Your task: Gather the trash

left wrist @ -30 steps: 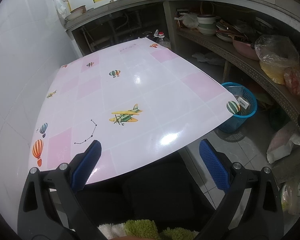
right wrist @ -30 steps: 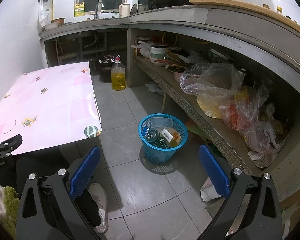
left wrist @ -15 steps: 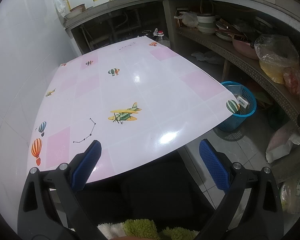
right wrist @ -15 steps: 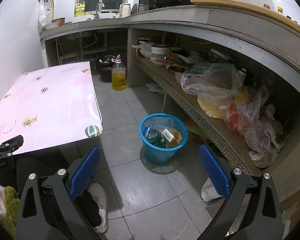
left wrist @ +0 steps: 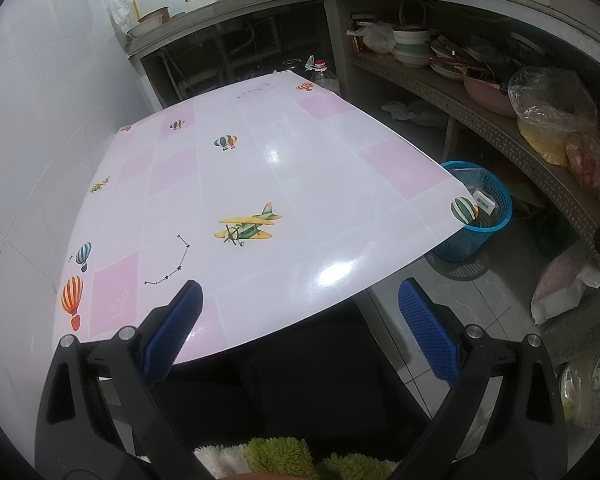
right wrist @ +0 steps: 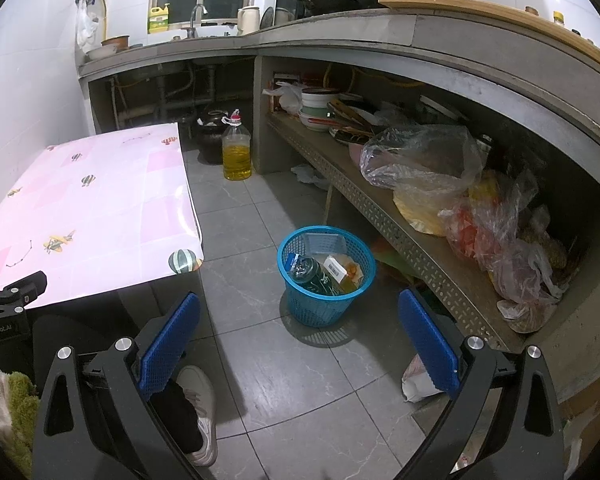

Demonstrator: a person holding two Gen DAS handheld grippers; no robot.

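A blue mesh trash basket (right wrist: 326, 280) stands on the tiled floor beside the table; it also shows in the left wrist view (left wrist: 480, 216). It holds a plastic bottle (right wrist: 312, 272) and a small carton (right wrist: 336, 267). My left gripper (left wrist: 300, 332) is open and empty over the near edge of the pink and white table (left wrist: 260, 184). My right gripper (right wrist: 300, 340) is open and empty above the floor, short of the basket.
A low concrete shelf (right wrist: 380, 200) on the right carries bowls and plastic bags (right wrist: 428, 160). An oil bottle (right wrist: 236, 152) stands on the floor by the counter. A crumpled white bag (right wrist: 420, 380) lies on the floor at right. A person's shoe (right wrist: 198, 408) is below my right gripper.
Both views have shifted very slightly; the grippers stay open and empty. Nothing on the table or in the basket has moved.
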